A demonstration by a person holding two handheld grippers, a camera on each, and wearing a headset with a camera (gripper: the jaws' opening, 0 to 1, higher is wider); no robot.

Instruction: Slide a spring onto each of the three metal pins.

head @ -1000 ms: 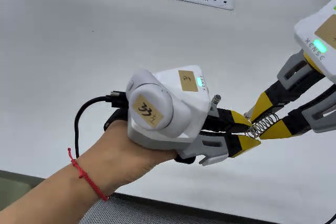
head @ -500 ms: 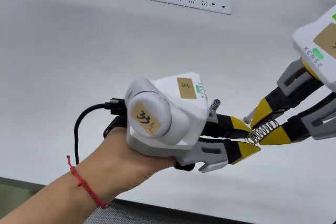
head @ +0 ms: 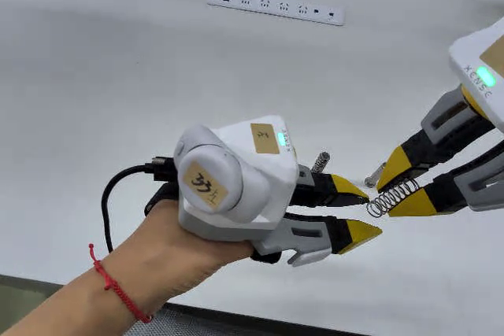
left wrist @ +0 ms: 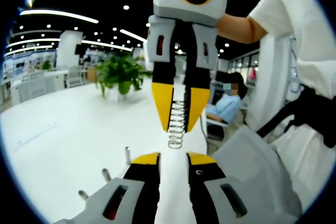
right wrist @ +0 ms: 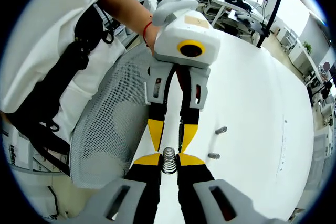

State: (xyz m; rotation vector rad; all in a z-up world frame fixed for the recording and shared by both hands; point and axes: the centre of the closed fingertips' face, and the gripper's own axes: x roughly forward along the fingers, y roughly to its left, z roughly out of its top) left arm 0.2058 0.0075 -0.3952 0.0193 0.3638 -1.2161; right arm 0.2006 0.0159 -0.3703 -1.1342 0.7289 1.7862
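Three metal pins (left wrist: 106, 174) stand upright in a row on the white table (head: 118, 100). In the left gripper view they are below and to the left of the spring (left wrist: 177, 124). The spring itself is off the table, lying lengthwise between the jaws of the right gripper (head: 386, 201), which are clamped on it. Its free end pokes out past their yellow tips. Facing that free end is the left gripper (left wrist: 174, 158). Its jaws are apart with nothing between them, and their tips sit just short of the spring, apart from it.

In the head view one threaded pin rises just left of the spring, behind the left gripper's upper jaw, and another shows close above the spring. A hand (head: 169, 241) with a red cord (head: 114, 289) at the wrist grips the left gripper's white body, and a black cable (head: 118, 186) loops out of its rear. A white power strip (head: 276, 7) lies on the table well beyond the spring. In the right gripper view a grey mesh chair (right wrist: 105, 129) stands to the left of the spring.
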